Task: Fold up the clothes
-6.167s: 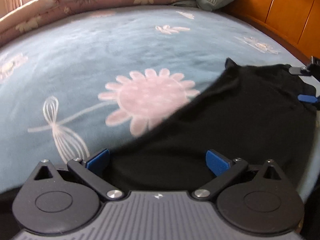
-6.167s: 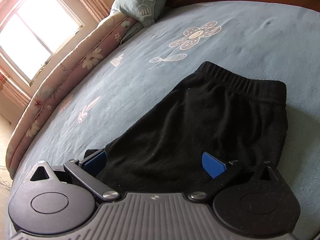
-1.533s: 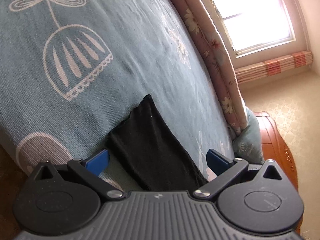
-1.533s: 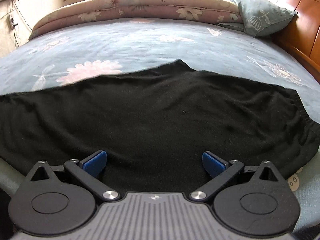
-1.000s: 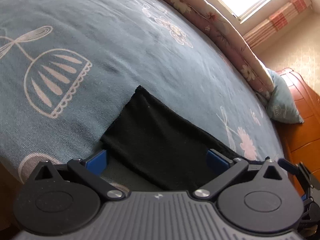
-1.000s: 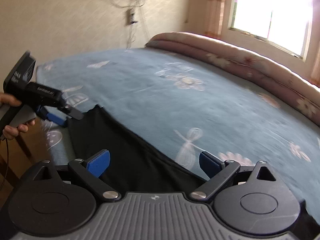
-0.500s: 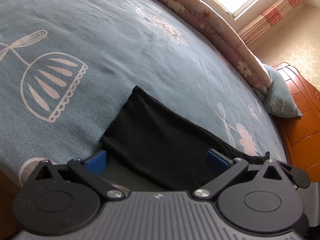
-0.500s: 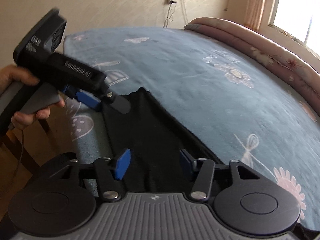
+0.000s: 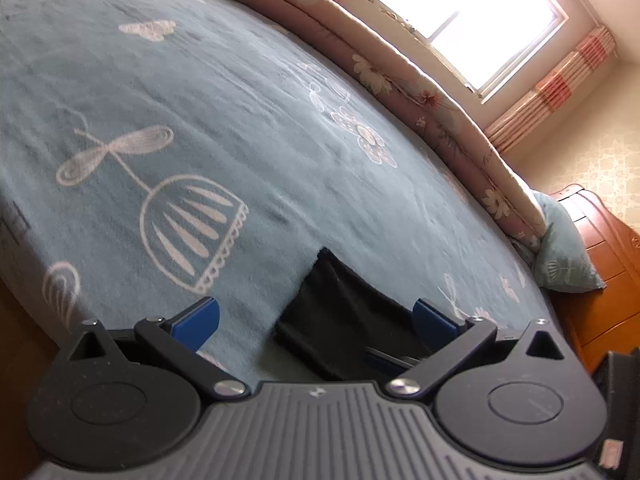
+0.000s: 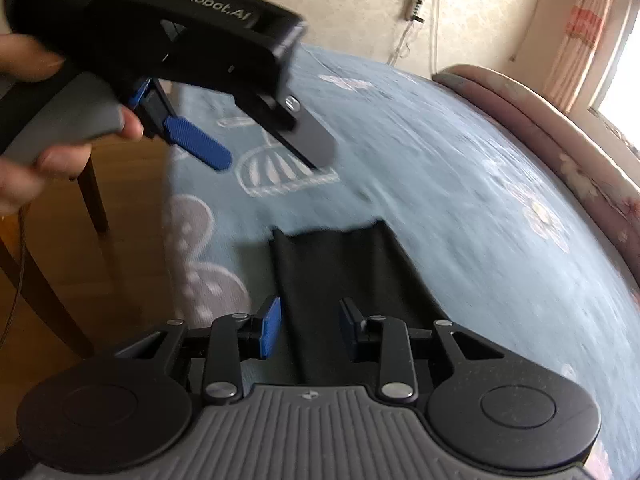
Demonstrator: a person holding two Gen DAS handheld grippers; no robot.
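Note:
A black garment point(image 10: 336, 268) lies flat on the blue patterned bedspread point(image 10: 460, 208), its narrow end near the bed's edge. My right gripper point(image 10: 309, 332) hangs low over that end, jaws closing, with the cloth lying between the blue pads point(image 10: 269, 334); I see no pinch on the fabric. My left gripper point(image 10: 260, 152) is held by a hand point(image 10: 60, 160) above the bed to the left, open and empty. In the left wrist view the left gripper point(image 9: 316, 320) stands wide, and the black garment point(image 9: 332, 312) lies below, toward its right finger.
A rolled floral quilt point(image 9: 420, 92) runs along the bed's far side, with a blue pillow point(image 9: 564, 260) and a wooden headboard point(image 9: 600, 264) at its end. A dark wooden furniture leg point(image 10: 94, 196) and wood floor border the bed's near edge. A window point(image 9: 468, 12) is bright.
The right gripper's jaws have narrowed and it has dropped closer over the garment's end. The left gripper has lifted and swung off the garment, which now lies toward its right finger.

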